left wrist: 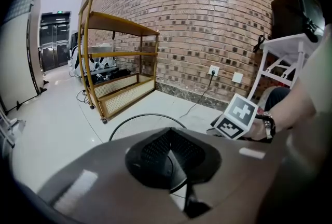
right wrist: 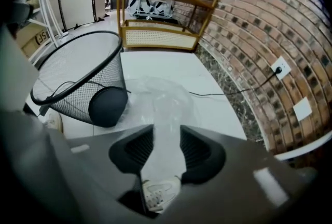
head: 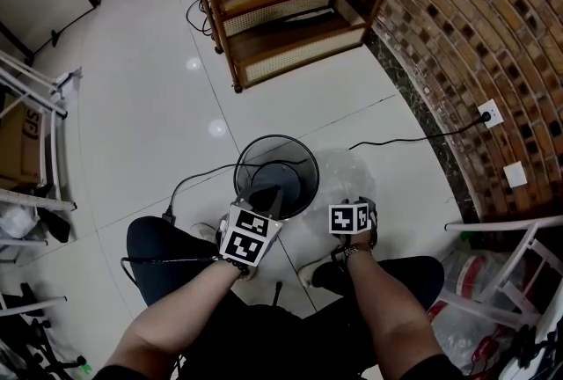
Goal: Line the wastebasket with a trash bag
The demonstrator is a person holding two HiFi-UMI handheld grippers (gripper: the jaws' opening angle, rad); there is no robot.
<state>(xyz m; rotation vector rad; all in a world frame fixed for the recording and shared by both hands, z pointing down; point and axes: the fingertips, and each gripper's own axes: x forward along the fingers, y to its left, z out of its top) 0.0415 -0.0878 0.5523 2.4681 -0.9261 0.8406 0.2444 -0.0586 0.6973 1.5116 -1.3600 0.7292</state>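
Observation:
The black mesh wastebasket (head: 280,167) stands tilted on the tiled floor in front of my knees. My left gripper (head: 274,194) is shut on its near rim; in the left gripper view the jaws (left wrist: 169,139) meet with the rim wire (left wrist: 147,116) arcing just beyond. A clear trash bag (head: 348,171) lies crumpled on the floor to the right of the basket. My right gripper (head: 358,204) points steeply down over it. In the right gripper view, the bag (right wrist: 162,94) runs up between the parted jaws (right wrist: 167,140), with the basket (right wrist: 83,77) at the left.
A wooden shelf unit (head: 283,2) stands behind the basket, and a curved brick wall (head: 479,35) with a socket (head: 490,113) runs along the right. A black cable (head: 398,140) crosses the floor. A white rack (head: 515,259) stands at the right, and my shoe (right wrist: 155,194) is below the jaws.

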